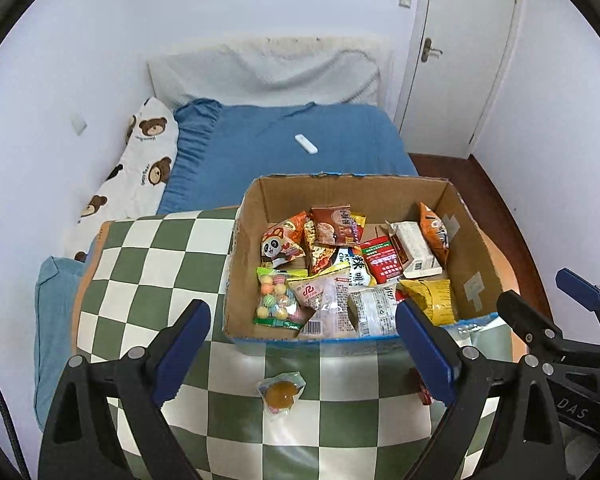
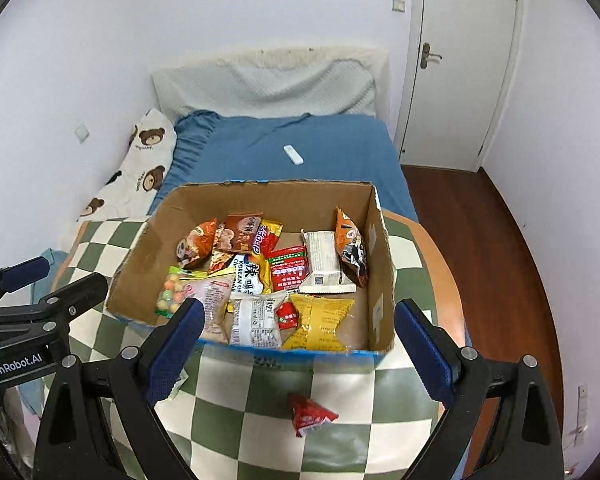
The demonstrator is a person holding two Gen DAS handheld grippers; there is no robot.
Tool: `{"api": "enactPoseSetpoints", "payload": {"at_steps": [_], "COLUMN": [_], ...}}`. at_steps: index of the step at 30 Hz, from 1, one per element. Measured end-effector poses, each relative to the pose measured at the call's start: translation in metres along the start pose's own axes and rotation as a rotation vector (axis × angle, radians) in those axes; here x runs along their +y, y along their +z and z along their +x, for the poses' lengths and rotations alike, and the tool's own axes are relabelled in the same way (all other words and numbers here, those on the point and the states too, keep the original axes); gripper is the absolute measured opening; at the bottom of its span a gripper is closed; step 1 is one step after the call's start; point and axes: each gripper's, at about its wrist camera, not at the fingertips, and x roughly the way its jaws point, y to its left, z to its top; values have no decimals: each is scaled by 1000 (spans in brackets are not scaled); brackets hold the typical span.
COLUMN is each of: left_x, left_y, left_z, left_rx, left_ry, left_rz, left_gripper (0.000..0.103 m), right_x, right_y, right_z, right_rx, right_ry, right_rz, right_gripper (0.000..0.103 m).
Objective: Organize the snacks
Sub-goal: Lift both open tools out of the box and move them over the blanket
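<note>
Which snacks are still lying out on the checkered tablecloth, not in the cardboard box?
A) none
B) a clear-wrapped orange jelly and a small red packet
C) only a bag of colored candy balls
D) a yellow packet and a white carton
B: the clear-wrapped orange jelly and the small red packet lie on the checkered tablecloth in front of the cardboard box.

Both views were evenly lit by soft, cool indoor light with faint shadows. Fisheye distortion bent the walls (image 1: 40, 80) and door (image 2: 460, 64), black vignettes filled the corners, and focus was fairly sharp throughout.
</note>
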Motion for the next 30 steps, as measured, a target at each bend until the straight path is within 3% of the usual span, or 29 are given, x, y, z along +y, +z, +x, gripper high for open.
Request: {"api": "enactPoseSetpoints", "payload": {"at_steps": [11, 17, 21, 23, 24, 30], "left_x": [-6, -6, 2, 7, 9, 14], "left_y": [-21, -26, -38, -47, -51, -90], "left_z": [-37, -31, -1, 19, 28, 95], "left_rx": [-75, -67, 1, 46, 67, 271], "left_ry": [-12, 6, 45, 65, 71, 85], "left_rz": [-5, -10, -19, -13, -9, 85], "left_gripper": [95, 95, 95, 95, 95, 95], "right_x": [0, -9, -25, -30, -34, -33], "right_y": [-23, -30, -46, -57, -65, -106], "right_z": [-44, -40, -7, 16, 34, 115], "right_rx": [-73, -47, 38, 93, 139, 323], "right_ry": [3, 58, 81, 81, 85, 66], "right_rz": [33, 76, 134, 144, 150, 102], "right_gripper": [98, 98, 96, 75, 72, 72]}}
